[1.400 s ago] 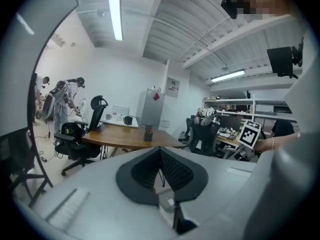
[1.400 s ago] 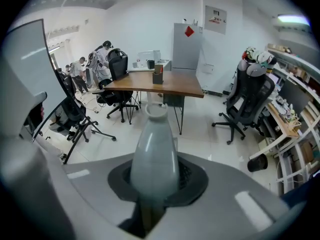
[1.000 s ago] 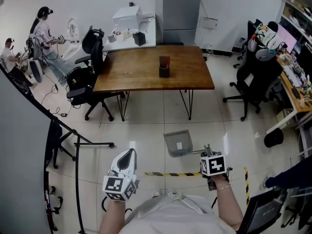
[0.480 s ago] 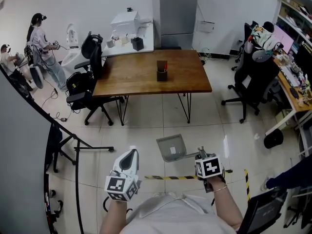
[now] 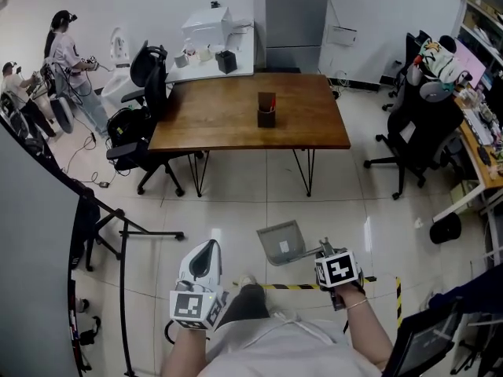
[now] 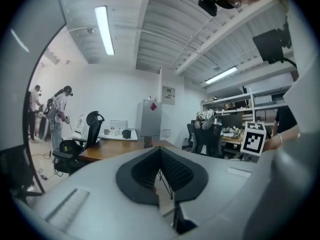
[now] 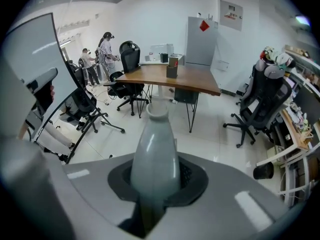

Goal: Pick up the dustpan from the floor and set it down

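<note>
**A:** Right gripper view first. The right claw [image 7: 152,184] is clamped on the dustpan's grey handle [image 7: 152,151], with a ribbed pad pressing it from each side. The handle's open, rimmed end sticks out past the jaw tips.

**B:** And the pan itself?

**A:** That view doesn't show it. In the head view the dustpan [image 5: 281,242] sits just ahead of the right claw [image 5: 324,250] and a little to its left, over the pale floor tiles [image 5: 236,203]. I can't tell whether it touches them.

**B:** The other claw?

**A:** The left claw [image 5: 207,250] is well off to the pan's left, and its jaws are together on nothing. In the left gripper view its pads meet at a point [image 6: 161,154].

**B:** How will the thing handle?

**A:** It looks like thin moulded plastic, so I'd judge it light and stiff, not fragile. The handle is smooth and tapers, so it could slip along the pads or roll between them. The pan hangs out to one side of the grip, and its weight will probably try to twist in the claw.

**B:** Where's the best place to hold it, then?

**A:** The thick part of the handle, close to the pan, gripped firmly. Bring it down slowly so the flat base meets the tiles evenly.
</note>
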A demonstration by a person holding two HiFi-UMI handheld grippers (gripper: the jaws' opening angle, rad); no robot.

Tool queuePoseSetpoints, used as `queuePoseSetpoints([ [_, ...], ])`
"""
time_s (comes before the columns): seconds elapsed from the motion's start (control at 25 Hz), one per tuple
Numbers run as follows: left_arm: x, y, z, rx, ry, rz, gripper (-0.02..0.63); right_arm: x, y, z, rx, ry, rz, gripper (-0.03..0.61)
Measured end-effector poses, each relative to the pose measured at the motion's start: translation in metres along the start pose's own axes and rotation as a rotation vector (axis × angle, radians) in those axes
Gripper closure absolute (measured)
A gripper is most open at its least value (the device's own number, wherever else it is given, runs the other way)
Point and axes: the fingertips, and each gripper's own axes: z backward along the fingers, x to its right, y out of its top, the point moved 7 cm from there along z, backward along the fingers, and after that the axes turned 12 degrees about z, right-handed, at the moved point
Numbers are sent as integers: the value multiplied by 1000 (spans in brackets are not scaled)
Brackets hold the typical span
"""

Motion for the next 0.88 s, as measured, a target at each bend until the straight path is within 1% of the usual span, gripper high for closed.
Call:
queuePoseSetpoints([
  [0.12,-18,4,-29,2,-31,46,600,12,15,-20,-31,2,-19,517],
  [0.28,-54,15,-79,-16,-86,54,600,22,51,-47,-65,-1,-35,517],
  [0.4,-79,32,-119,-21,-126,76,600,32,81,-63,-81,-15,-61,517],
  [0.52,-98,50,-158,-28,-163,76,600,42,109,-78,-92,-34,-95,517],
  [0.68,-118,61,-196,-53,-199,82,600,55,134,-105,-105,-61,-152,517],
  [0.8,-130,54,-216,-98,-203,119,600,63,144,-137,-111,-71,-181,515],
  [0.88,-134,42,-227,-132,-203,122,600,70,142,-164,-114,-69,-195,514],
])
